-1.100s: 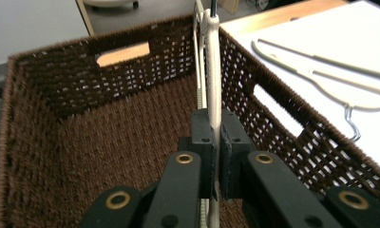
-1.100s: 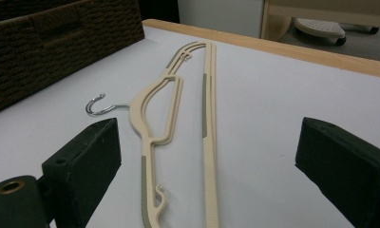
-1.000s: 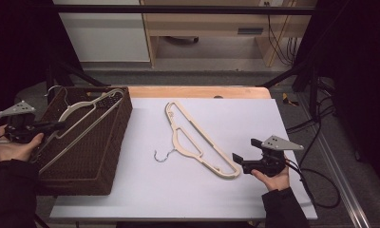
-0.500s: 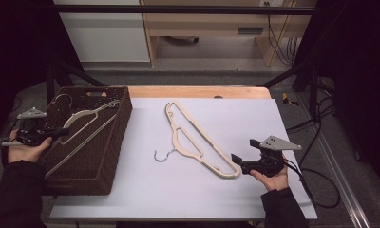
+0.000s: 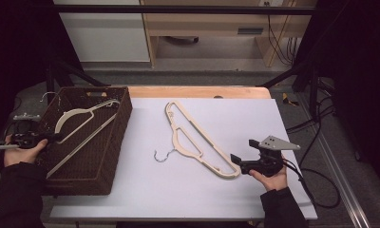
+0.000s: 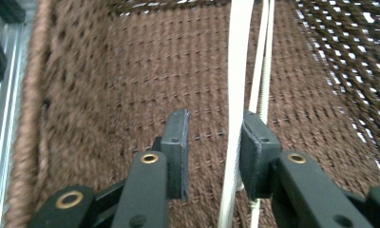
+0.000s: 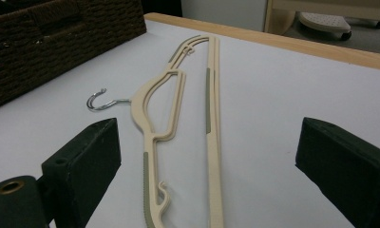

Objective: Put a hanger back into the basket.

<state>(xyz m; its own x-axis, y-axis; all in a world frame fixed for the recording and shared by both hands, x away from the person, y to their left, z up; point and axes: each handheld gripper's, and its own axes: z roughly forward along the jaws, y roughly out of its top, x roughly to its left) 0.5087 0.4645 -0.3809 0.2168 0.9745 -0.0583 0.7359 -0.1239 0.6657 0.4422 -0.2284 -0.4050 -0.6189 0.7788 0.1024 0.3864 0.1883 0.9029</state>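
A cream plastic hanger (image 5: 79,114) lies slanted inside the dark woven basket (image 5: 117,142) at the table's left end. My left gripper (image 5: 52,137) reaches over the basket's left rim. In the left gripper view its jaws (image 6: 212,123) have just been opening; the hanger's bar (image 6: 239,57) runs between them against the right pad, with a gap to the left pad. A second cream hanger (image 5: 197,142) with a metal hook (image 5: 162,156) lies flat on the white tabletop. My right gripper (image 5: 235,159) stands wide open at that hanger's near end, with nothing between its pads (image 7: 212,156).
The table's wooden far edge (image 5: 197,91) borders the white surface (image 5: 254,123). Cables (image 5: 316,123) trail off the right side. A shelf unit and cabinet stand on the floor beyond the table. The basket's wall (image 7: 45,33) rises left of the table hanger.
My left hand has sunk and lowered the hanger into the basket, and its jaws have parted from the bar. The right hand and the table hanger have stayed put.
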